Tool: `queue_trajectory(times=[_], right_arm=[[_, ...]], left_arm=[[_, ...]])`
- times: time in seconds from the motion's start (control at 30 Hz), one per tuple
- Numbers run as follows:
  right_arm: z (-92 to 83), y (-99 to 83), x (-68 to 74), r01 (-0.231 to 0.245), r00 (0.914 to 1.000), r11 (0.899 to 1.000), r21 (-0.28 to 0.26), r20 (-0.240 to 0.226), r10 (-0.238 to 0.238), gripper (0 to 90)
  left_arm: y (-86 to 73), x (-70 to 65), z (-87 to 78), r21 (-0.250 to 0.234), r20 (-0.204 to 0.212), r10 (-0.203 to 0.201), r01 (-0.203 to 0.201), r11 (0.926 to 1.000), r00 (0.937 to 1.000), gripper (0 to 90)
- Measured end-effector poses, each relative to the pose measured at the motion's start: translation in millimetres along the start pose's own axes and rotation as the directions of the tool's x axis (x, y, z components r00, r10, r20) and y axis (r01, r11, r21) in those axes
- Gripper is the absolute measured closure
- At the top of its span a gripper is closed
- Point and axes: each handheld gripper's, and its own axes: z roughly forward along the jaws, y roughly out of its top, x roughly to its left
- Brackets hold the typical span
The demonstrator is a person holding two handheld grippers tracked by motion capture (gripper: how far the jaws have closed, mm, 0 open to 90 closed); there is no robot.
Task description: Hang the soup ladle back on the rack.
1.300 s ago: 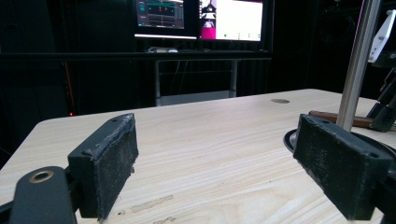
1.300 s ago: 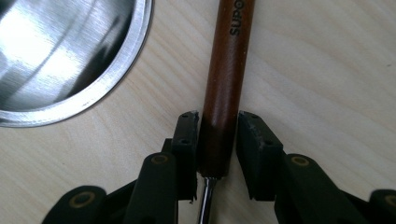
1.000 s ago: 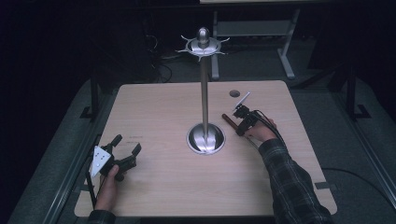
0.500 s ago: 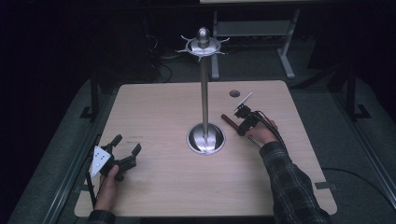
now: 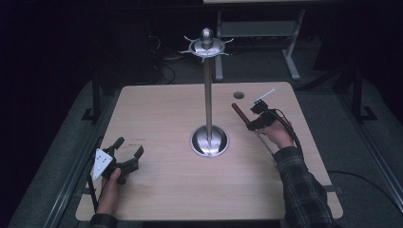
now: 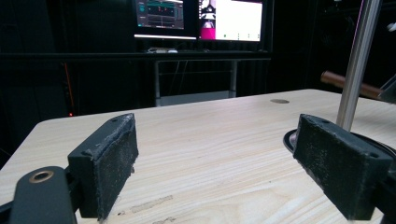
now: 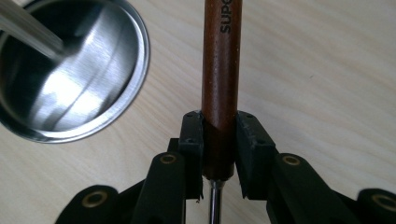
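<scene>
A tall metal stand rises from a round base (image 5: 209, 141) at the table's middle, its pole (image 5: 208, 95) topped by a hooked crown (image 5: 206, 45). To its right my right gripper (image 5: 254, 121) is shut on a tool's brown wooden handle (image 5: 239, 113), held just above the table. In the right gripper view both pads clamp the handle (image 7: 222, 60), a thin metal shaft (image 7: 215, 200) runs back below, and the base (image 7: 70, 70) shines at upper left. My left gripper (image 5: 129, 146) rests at the table's front left, open and with nothing in it (image 6: 217, 130).
A small round hole (image 5: 238, 95) sits in the tabletop behind the right gripper. Lit monitors (image 6: 201, 18) stand on a desk beyond the table's far edge. In the left gripper view the pole (image 6: 357, 60) and the brown handle (image 6: 348, 84) are at the right.
My right hand has risen a little and shifted toward the far side, carrying the brown-handled tool. The left hand has stayed put.
</scene>
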Motion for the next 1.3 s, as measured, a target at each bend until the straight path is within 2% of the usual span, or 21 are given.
queue_trajectory(times=[0.07, 0.2, 0.33, 0.5, 0.6, 0.7, 0.77, 0.87, 1.0, 1.17, 1.3], right_arm=[[-8.6, -5.2, 0.0, -0.003, 1.0000, 0.999, -0.047, -0.003, 0.003, 73.4], [-21.8, -12.2, 0.4, -0.010, 0.9999, 0.996, -0.093, 0.003, 0.011, 73.5], [-35.6, -18.8, 2.1, 0.004, 0.9999, 0.988, -0.152, 0.013, -0.002, 73.5], [-52.2, -27.0, 6.4, 0.007, 0.9997, 0.979, -0.202, 0.024, -0.002, 73.5], [-61.8, -33.3, 9.5, 0.011, 0.9996, 0.969, -0.245, 0.027, -0.005, 73.5], [-72.7, -40.4, 14.5, 0.007, 0.9998, 0.951, -0.309, 0.020, -0.001, 73.5], [-78.1, -41.2, 16.7, 0.023, 0.9997, 0.944, -0.328, 0.017, -0.018, 73.5], [-88.2, -43.9, 21.2, 0.024, 0.9997, 0.931, -0.364, 0.016, -0.019, 73.6], [-99.2, -46.9, 25.3, 0.031, 0.9995, 0.906, -0.421, 0.009, -0.030, 73.5], [-108.8, -48.3, 29.9, 0.032, 0.9992, 0.888, -0.458, -0.006, -0.039, 73.6], [-114.7, -48.1, 33.1, 0.040, 0.9984, 0.870, -0.492, -0.014, -0.054, 73.5]], left_arm=[[0.0, 0.0, 0.0, 0.000, 0.000, -0.001, 0.001, 1.0000, 1.0000, 13.1], [0.0, 0.0, 0.1, 0.000, -0.001, 0.000, 0.000, 1.0000, 1.0000, 13.1], [0.0, 0.0, 0.1, 0.000, -0.001, 0.000, 0.000, 1.0000, 1.0000, 13.1], [0.0, 0.0, 0.1, 0.000, -0.001, 0.000, 0.000, 1.0000, 1.0000, 13.1], [0.0, 0.0, 0.1, 0.000, -0.001, 0.000, 0.000, 1.0000, 1.0000, 13.1], [0.0, -0.2, 0.2, 0.000, -0.002, -0.001, 0.001, 1.0000, 1.0000, 13.1], [0.1, -0.4, 0.3, 0.000, -0.002, -0.002, 0.002, 1.0000, 1.0000, 13.1], [0.0, -0.4, 0.2, -0.001, -0.004, -0.001, 0.001, 1.0000, 1.0000, 13.1], [0.1, -0.4, 0.3, 0.000, -0.003, -0.002, 0.002, 1.0000, 1.0000, 13.1], [0.0, -0.4, 0.3, -0.001, -0.002, -0.002, 0.002, 1.0000, 1.0000, 13.1], [0.0, -0.4, 0.3, 0.000, -0.002, -0.003, 0.003, 1.0000, 1.0000, 13.1]])
